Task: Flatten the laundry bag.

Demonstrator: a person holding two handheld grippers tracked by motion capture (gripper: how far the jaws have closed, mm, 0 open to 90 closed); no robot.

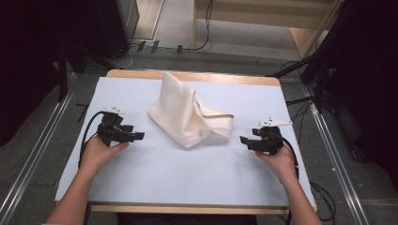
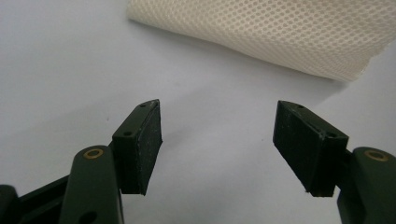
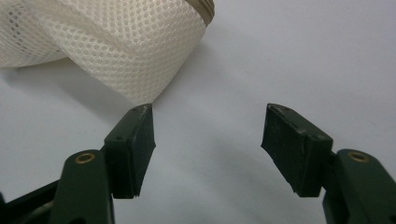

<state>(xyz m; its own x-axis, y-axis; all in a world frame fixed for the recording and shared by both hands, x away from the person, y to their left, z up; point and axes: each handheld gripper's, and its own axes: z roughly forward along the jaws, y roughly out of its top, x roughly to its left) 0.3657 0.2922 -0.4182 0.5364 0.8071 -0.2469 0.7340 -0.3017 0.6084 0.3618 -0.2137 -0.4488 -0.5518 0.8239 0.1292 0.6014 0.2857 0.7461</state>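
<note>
Nearest me, two forearms come in from six o'clock, each hand low on the desk. The left gripper sits at about nine o'clock, jaws spread wide with nothing between them but white desk top. The right gripper mirrors it at three o'clock, jaws just as wide and empty, one tip just short of the bag's edge. Between them and a little farther back, toward twelve, lies the cream mesh bag, crumpled, one corner peaked up. Beyond the desk, cables trail on the floor.
</note>
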